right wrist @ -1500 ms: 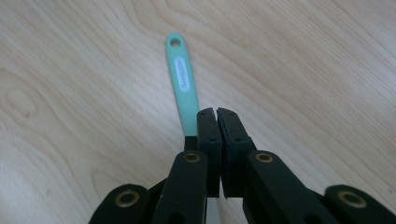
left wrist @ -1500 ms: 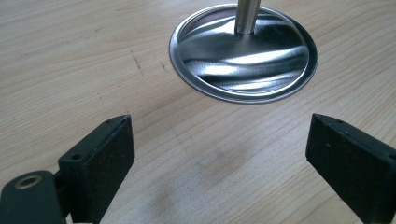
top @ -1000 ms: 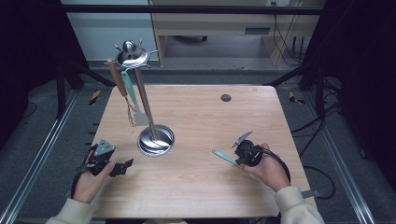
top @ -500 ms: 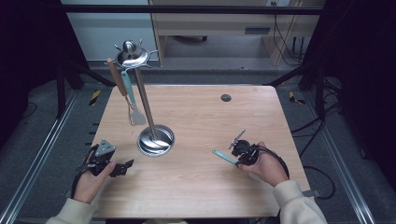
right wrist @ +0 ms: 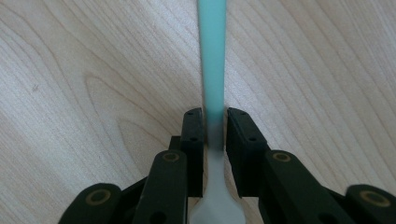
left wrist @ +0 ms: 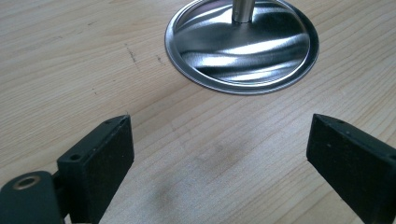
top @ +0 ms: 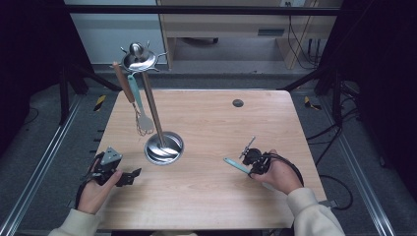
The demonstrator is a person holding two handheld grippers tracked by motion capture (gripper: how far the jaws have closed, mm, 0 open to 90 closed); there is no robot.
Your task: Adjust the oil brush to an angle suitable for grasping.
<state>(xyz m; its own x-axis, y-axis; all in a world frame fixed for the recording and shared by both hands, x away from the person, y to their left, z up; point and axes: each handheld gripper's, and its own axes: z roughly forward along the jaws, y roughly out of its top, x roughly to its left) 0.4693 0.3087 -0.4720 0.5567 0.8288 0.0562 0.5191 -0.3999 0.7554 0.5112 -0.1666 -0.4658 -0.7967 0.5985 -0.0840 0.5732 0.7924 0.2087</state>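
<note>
A: Moved since earlier: right hand-held gripper (right wrist: 215, 128), slightly nearer; jaws just closing on teal spatula (right wrist: 212, 56), near right of bench (top: 206, 123).

B: Left hand-held gripper (left wrist: 219, 154): wide, empty. Advice: seat the grip firmly before lifting toward the rack (top: 162, 147).

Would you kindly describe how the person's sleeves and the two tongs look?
Both forearms wear cream sleeves. The left tongs are black with a grey three-cornered plate on top and blocky, flat-faced pads. The right tongs are black too, with brass-coloured rivets and a black cable.
</note>
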